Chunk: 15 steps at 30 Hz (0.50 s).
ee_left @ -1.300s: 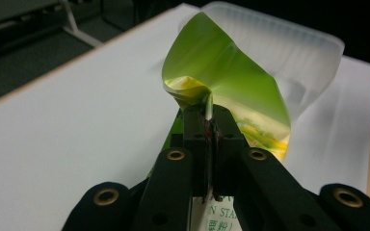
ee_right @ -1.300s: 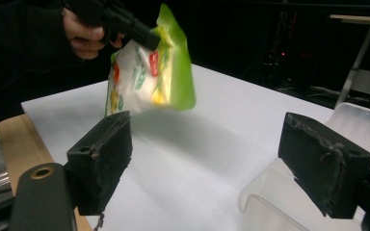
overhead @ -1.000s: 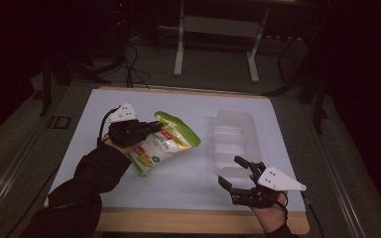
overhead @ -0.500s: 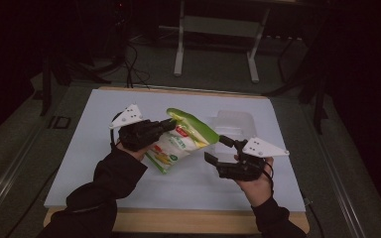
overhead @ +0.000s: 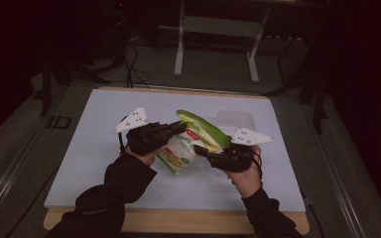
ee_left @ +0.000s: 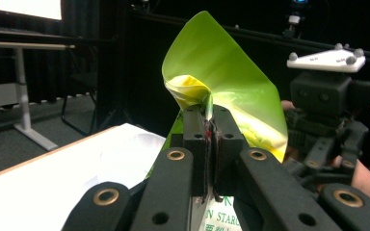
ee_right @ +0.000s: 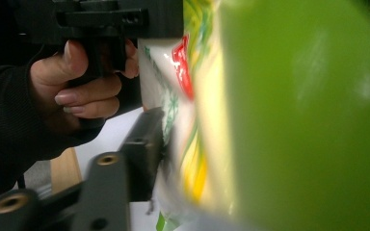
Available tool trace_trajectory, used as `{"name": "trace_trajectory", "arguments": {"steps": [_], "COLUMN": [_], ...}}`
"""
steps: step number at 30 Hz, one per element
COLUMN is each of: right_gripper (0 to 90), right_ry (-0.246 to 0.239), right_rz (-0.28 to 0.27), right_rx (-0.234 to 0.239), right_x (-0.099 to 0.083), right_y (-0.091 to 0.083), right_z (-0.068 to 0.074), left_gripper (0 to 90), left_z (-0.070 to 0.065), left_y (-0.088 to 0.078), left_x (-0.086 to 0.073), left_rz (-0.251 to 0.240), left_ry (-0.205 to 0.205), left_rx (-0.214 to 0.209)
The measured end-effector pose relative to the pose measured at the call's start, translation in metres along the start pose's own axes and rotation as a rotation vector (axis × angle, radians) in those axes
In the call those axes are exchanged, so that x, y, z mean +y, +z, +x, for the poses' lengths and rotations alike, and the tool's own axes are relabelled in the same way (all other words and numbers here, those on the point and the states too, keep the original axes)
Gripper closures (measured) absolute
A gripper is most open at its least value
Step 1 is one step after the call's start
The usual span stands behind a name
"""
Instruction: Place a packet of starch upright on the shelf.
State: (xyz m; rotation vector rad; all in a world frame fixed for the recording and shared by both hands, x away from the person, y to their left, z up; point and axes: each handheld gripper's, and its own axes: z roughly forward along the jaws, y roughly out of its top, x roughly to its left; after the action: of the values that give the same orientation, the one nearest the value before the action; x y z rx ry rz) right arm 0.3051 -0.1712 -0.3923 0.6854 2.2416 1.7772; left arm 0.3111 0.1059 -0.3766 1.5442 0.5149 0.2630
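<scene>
Jaws of my left gripper clamp the green bag's edge, while my right gripper's grip stays unclear.

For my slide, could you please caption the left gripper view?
Left gripper shut on a glossy green snack bag, right gripper close behind.

The room is dark, lit mostly over the desk, whose pale top has a wooden front edge. Beyond it a white-legged stand rests on grey floor, with black cables trailing near dark furniture at the left.
</scene>
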Motion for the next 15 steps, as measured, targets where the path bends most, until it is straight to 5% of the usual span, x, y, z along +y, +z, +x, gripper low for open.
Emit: {"name": "trace_trajectory", "arguments": {"steps": [3, 5, 8, 15], "right_gripper": [73.6, 78.1, 82.2, 82.6], "right_ry": [-0.035, -0.012, 0.0, -0.023], "right_rz": [0.031, 0.055, 0.089, 0.143], "right_rx": [0.005, 0.033, 0.073, 0.084], "right_x": [0.005, 0.008, 0.012, 0.023], "right_y": [-0.001, -0.002, -0.002, -0.006], "right_z": [0.0, -0.004, -0.01, -0.009], "left_gripper": [87.8, 87.7, 87.5, 85.9], "left_z": [-0.002, -0.002, -0.001, 0.005], "left_y": [0.0, 0.0, 0.001, -0.001], "left_x": [0.001, 0.0, -0.001, -0.002], "left_rz": [-0.001, 0.004, 0.013, 0.003], "left_ry": [-0.002, -0.009, -0.018, -0.036], "left_rx": [-0.007, -0.009, -0.013, -0.061]}}
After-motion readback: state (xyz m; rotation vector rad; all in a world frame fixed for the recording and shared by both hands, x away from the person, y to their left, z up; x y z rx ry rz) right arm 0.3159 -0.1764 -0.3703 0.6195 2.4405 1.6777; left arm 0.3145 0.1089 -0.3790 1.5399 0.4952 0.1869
